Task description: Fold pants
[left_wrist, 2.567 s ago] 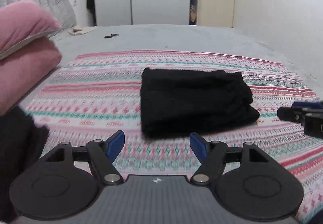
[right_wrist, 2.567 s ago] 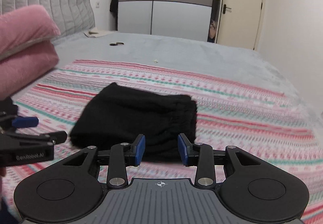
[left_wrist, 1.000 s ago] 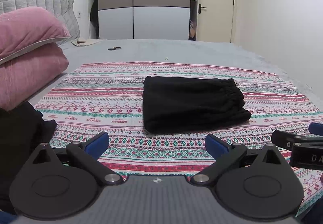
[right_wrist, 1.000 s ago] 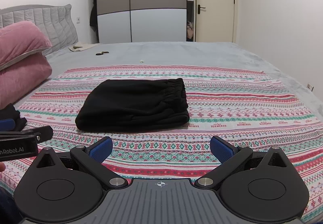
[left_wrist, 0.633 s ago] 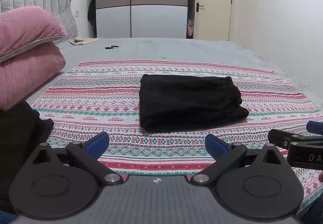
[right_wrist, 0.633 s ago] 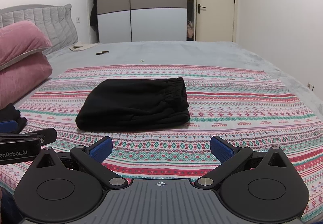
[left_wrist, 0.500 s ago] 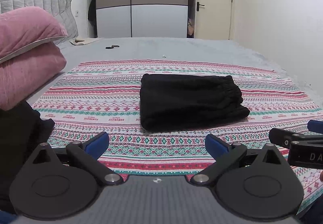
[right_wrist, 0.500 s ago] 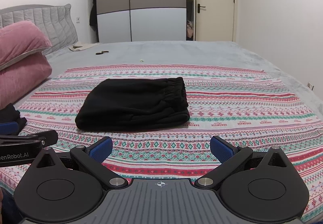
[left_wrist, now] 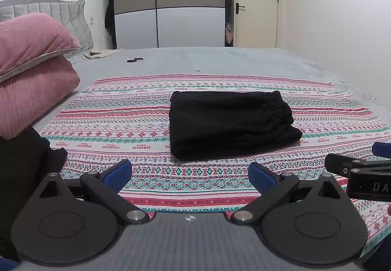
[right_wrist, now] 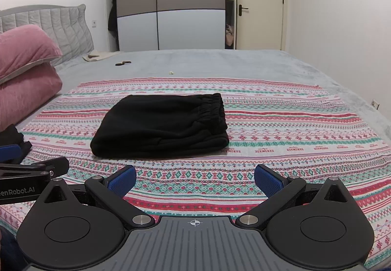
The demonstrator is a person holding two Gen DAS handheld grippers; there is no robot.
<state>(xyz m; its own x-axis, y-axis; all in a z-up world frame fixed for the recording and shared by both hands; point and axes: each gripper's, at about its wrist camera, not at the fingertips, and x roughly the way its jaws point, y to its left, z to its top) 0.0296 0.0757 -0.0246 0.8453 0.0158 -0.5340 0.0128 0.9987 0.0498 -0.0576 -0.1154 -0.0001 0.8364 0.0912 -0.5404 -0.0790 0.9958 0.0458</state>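
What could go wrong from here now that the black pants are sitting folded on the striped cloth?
The folded pants look bulky, and the elastic waistband end sits thick, so the top layers may spring open or slide. Both the left claw and the right claw are open and well short of the bundle; reaching back in could snag an edge. Lifting it would likely undo the fold.

Evenly and softly lit from overhead, fairly bright, no glare. Sharp across both views, no motion blur. Strong fisheye bending toward the edges, dark vignetted corners. Faint soft shadow under the black pants [left_wrist: 229, 124], detail lost in their folds.
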